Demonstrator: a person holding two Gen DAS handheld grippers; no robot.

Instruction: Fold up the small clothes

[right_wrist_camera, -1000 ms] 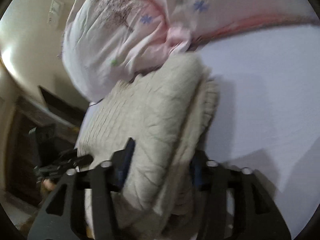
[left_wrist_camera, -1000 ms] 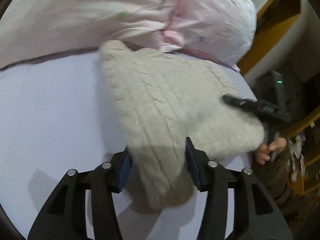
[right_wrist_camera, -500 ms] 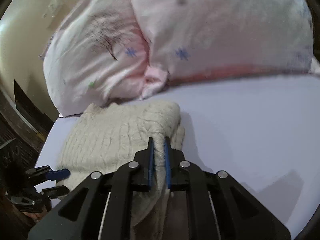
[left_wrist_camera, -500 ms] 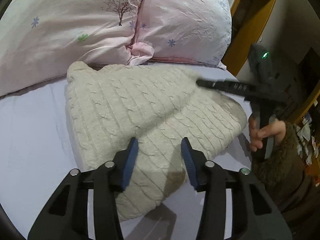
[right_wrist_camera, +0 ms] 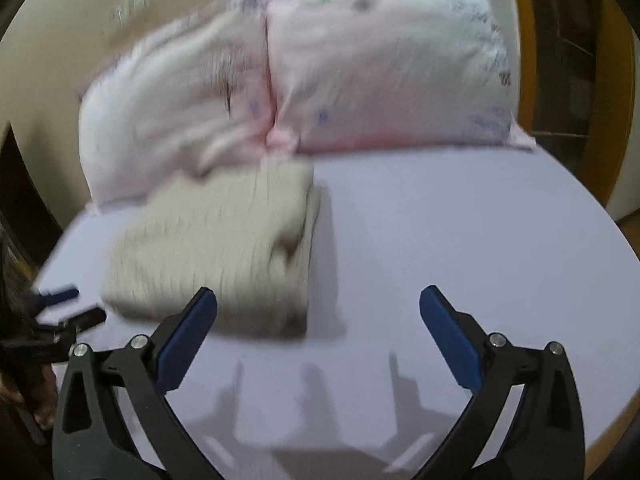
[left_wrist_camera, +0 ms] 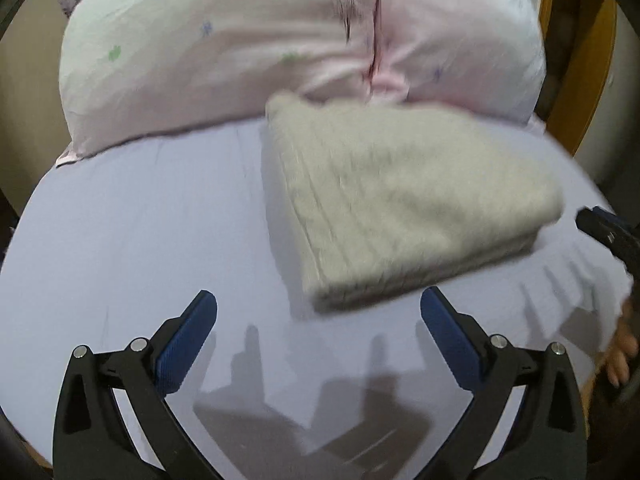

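A cream cable-knit sweater [left_wrist_camera: 392, 196] lies folded in a thick stack on the lavender bed sheet [left_wrist_camera: 140, 240], its far edge against the pillows. My left gripper [left_wrist_camera: 318, 332] is open and empty, hovering just short of the sweater's near corner. My right gripper [right_wrist_camera: 318, 330] is open and empty, with the sweater [right_wrist_camera: 216, 252] ahead and to its left. The right gripper's tip [left_wrist_camera: 604, 230] shows at the right edge of the left wrist view. The left gripper's tip [right_wrist_camera: 60, 308] shows at the left edge of the right wrist view. Both views are motion-blurred.
Two pale pink flowered pillows [left_wrist_camera: 280, 40] lie across the head of the bed; they also show in the right wrist view [right_wrist_camera: 300, 72]. A wooden frame [left_wrist_camera: 580, 60] stands at the right. The sheet's edge falls away at the right [left_wrist_camera: 580, 280].
Both grippers have opened and let go of the sweater, then pulled back from it. The sweater now rests folded on the sheet.
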